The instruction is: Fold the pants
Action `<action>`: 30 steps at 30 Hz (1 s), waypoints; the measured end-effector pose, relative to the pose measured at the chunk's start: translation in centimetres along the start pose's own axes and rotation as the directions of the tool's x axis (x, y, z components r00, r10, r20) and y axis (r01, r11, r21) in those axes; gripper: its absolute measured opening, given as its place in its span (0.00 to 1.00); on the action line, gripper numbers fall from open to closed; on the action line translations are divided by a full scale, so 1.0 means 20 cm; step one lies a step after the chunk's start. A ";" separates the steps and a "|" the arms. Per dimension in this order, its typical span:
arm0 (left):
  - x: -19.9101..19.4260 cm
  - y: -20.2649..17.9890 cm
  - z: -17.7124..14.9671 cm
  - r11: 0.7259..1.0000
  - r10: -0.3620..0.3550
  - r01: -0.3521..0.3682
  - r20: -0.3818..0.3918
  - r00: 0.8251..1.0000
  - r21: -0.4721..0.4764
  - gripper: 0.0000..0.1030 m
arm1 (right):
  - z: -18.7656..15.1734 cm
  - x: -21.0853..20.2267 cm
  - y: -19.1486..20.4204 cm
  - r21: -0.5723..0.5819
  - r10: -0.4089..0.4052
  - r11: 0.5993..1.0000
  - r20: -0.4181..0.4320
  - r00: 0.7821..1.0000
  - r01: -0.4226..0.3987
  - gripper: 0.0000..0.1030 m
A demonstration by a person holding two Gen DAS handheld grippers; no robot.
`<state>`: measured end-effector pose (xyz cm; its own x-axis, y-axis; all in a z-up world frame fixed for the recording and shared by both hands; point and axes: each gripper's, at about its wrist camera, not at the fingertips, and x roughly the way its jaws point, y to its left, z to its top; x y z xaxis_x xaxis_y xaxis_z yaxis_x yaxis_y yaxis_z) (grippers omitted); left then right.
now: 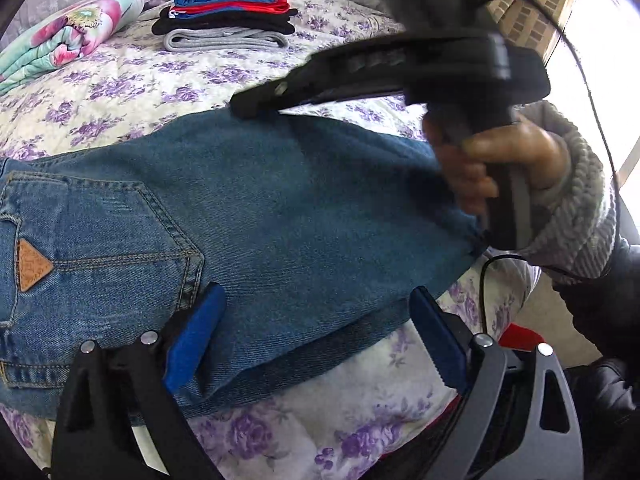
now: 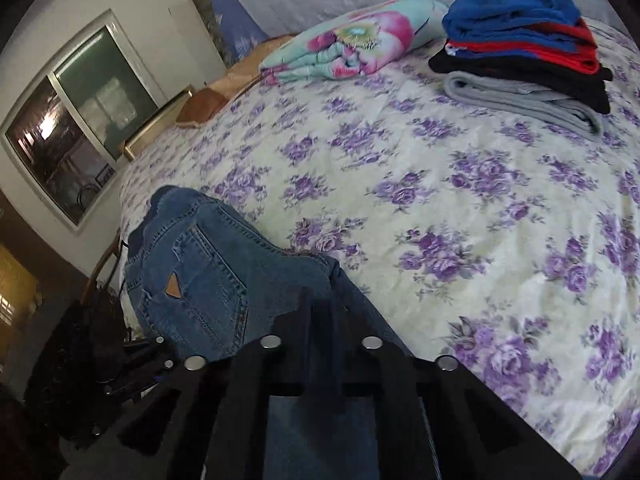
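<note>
Blue denim jeans (image 1: 248, 216) lie folded on the bed, back pocket with a tan triangular patch (image 1: 32, 266) at the left. My left gripper (image 1: 316, 320) is open, its blue pads straddling the jeans' near edge. My right gripper (image 1: 252, 106) shows in the left wrist view at the jeans' far edge, fingers together on the denim fold. In the right wrist view the right gripper (image 2: 320, 300) is shut, with the jeans (image 2: 208, 268) beneath and around its tips.
A stack of folded clothes (image 1: 228, 8), blue, red, black and grey, sits at the back of the floral bedspread (image 1: 152, 84). A rolled floral quilt (image 1: 64, 36) lies left of it. A window (image 2: 76, 136) is beyond the bed's left edge.
</note>
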<state>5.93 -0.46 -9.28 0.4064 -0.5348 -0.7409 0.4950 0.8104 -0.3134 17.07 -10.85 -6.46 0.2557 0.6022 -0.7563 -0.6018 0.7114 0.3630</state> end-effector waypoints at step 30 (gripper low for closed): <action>0.00 -0.07 -0.01 0.999 0.027 -0.028 0.026 0.999 0.036 0.95 | 0.17 0.11 -0.12 0.099 -0.013 0.995 0.045 0.999 0.008 0.01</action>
<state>5.09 -1.51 -8.95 0.4393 -0.5190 -0.7332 0.5106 0.8158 -0.2715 21.63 -10.01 -7.24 0.2973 0.6086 -0.7357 -0.5220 0.7488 0.4085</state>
